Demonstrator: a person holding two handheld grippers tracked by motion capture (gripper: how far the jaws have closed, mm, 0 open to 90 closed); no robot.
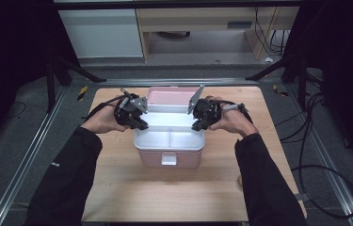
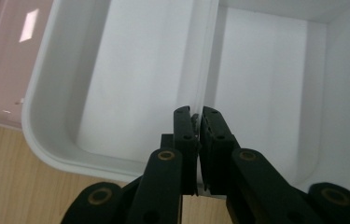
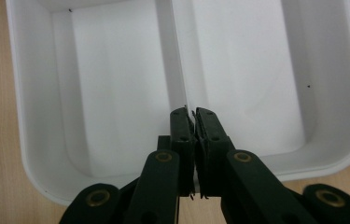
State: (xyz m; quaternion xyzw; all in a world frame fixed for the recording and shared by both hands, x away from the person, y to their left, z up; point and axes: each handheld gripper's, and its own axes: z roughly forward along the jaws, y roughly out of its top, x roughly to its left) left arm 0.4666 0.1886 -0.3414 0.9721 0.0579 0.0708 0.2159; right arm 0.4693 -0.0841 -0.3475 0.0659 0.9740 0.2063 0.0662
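White tray (image 1: 169, 140) with 2 compartments: 2 grippers, left (image 1: 139, 123) and right (image 1: 198, 124), apparently clenched on its divider (image 2: 205, 70).

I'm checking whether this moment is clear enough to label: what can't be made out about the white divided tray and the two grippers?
- Whether the left gripper pinches the white divided plastic tray: in the left gripper view its own jaws cover the contact.
- The same for the right gripper, in the right gripper view.
- What lies under the tray in the pink plastic box: the tray covers it, high view.
- The open pink lid: glare, high view.
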